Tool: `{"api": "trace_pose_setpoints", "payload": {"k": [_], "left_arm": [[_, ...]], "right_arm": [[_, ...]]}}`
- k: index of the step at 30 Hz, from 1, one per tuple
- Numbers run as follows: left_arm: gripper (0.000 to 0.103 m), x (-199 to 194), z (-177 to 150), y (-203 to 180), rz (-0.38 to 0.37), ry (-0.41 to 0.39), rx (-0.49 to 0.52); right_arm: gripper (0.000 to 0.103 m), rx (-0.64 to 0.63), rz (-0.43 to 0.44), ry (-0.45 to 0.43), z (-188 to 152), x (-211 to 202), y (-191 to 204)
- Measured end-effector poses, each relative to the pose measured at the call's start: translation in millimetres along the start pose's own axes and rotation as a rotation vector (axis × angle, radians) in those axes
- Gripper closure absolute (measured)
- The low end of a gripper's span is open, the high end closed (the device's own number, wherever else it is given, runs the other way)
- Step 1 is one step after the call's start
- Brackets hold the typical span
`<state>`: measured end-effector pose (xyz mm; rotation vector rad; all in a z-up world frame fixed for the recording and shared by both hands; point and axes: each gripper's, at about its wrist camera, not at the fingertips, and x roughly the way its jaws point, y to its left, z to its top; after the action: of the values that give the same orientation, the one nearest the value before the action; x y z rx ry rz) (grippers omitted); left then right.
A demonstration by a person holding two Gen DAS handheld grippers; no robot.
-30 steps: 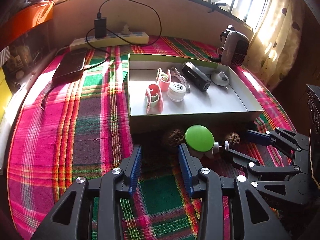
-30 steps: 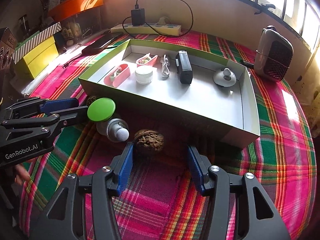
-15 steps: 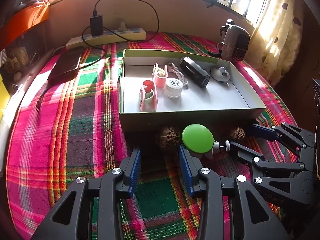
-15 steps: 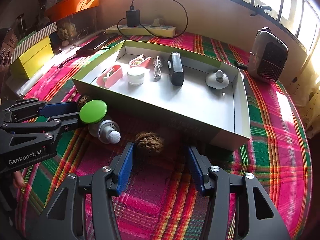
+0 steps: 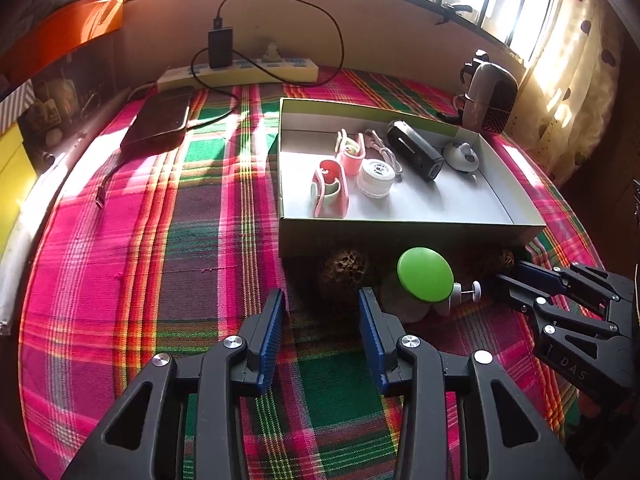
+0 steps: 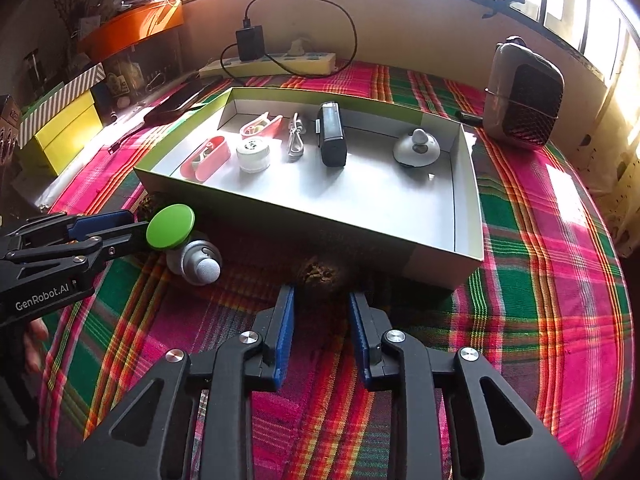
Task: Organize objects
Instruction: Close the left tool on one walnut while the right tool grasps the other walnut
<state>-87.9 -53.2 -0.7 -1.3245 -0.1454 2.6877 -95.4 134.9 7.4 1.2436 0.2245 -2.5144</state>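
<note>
While tilted down, right gripper [image 6: 320,304] at walnut [image 6: 318,272]

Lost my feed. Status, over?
Right gripper just closing around walnut. Left gripper open, empty. Box wall right behind.

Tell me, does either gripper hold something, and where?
Left gripper empty. Right gripper: jaws have just been closing, walnut at their tips; a firm grip cannot be told.

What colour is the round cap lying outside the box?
Bright green cap; clearest in the left wrist view.
</note>
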Motion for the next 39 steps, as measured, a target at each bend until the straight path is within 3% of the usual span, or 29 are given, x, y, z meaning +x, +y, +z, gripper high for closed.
{"api": "trace_pose_setpoints", "payload": {"k": [6, 13, 26, 29, 32, 33, 39], "left_arm": [[0.067, -4.2, -3.0, 5.6, 0.021, -0.006, 0.006], [0.067, 0.0, 3.4, -8.8, -0.005, -0.007, 0.065], [0.067, 12.2, 11.9, -16.3, 0.048, 0.018, 0.075], [0.067, 12.9, 13.1, -15.7, 0.055, 0.022, 0.064], [0.067, 12.2, 13.4, -13.6, 0.049, 0.021, 0.042], [0.067, 11.8, 13.3, -12.7, 0.047, 0.018, 0.033], [0.075, 11.0, 13.5, -7.8, 0.051, 0.011, 0.002]], "right_arm": [[0.083, 0.0, 0.009, -0.005, -4.2, -2.9, -1.9], [0.083, 0.002, 0.001, -0.005, -6.7, -4.6, -4.0], [0.083, 0.002, -0.001, 0.002, -7.9, -5.9, -8.6], [0.079, -0.001, -0.004, 0.002, -8.0, -5.9, -8.9], [0.058, 0.007, -0.006, -0.003, -7.7, -5.8, -10.3], [0.056, 0.012, -0.001, -0.003, -7.5, -5.7, -11.0], [0.056, 0.031, -0.006, 0.001, -4.6, -2.3, -12.1]]}}
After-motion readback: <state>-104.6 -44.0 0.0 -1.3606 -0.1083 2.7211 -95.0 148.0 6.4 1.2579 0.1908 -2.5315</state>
